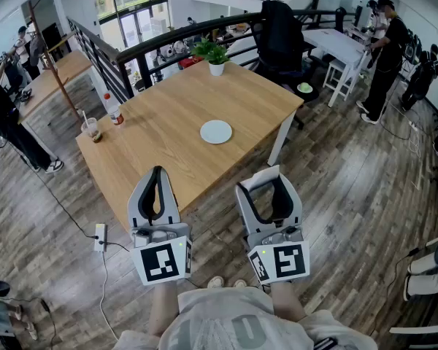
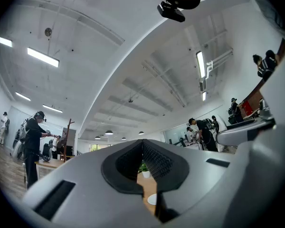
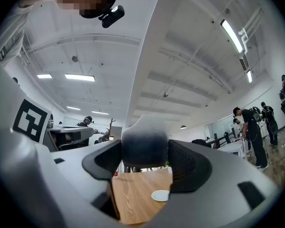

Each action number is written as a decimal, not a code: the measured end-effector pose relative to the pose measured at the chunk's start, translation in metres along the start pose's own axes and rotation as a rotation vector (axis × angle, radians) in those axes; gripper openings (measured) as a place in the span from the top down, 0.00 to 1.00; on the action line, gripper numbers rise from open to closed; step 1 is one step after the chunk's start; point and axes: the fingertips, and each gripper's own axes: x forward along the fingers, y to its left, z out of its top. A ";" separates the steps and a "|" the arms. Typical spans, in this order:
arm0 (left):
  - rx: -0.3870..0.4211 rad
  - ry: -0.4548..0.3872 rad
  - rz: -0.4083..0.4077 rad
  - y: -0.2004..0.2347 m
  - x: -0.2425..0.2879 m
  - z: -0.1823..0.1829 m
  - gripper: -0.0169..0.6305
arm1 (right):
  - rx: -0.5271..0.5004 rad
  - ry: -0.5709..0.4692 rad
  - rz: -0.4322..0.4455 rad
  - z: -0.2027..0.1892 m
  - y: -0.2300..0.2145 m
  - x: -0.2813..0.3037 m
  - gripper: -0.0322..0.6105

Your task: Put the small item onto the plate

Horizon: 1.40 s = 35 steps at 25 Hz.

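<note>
A white round plate (image 1: 216, 131) lies near the middle of the wooden table (image 1: 160, 152); it also shows small in the left gripper view (image 2: 152, 199) and the right gripper view (image 3: 160, 195). My right gripper (image 1: 269, 183) is held in the air short of the table's near edge, its jaws wide and closed on a small white item (image 1: 260, 175). That pale item (image 3: 145, 141) fills the gap between the dark pads (image 3: 187, 163). My left gripper (image 1: 158, 172) hangs beside it, shut and empty, its pads meeting at the tip (image 2: 142, 144).
On the table's left end stand a bottle (image 1: 114, 111) and a cup (image 1: 93, 129); a potted plant (image 1: 214, 53) sits at the far edge. A black chair (image 1: 281, 39) stands behind the table, and a person (image 1: 385, 49) is at a white desk to the right.
</note>
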 end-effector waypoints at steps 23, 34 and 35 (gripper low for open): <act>0.003 0.047 0.028 -0.032 -0.014 0.000 0.96 | 0.078 0.005 -0.004 -0.005 -0.039 -0.035 0.47; 0.061 0.048 0.040 -0.072 -0.019 -0.004 0.96 | 0.101 0.015 0.022 -0.026 -0.074 -0.057 0.47; 0.060 0.041 0.037 -0.075 -0.017 -0.007 0.96 | 0.092 0.010 0.019 -0.029 -0.077 -0.057 0.47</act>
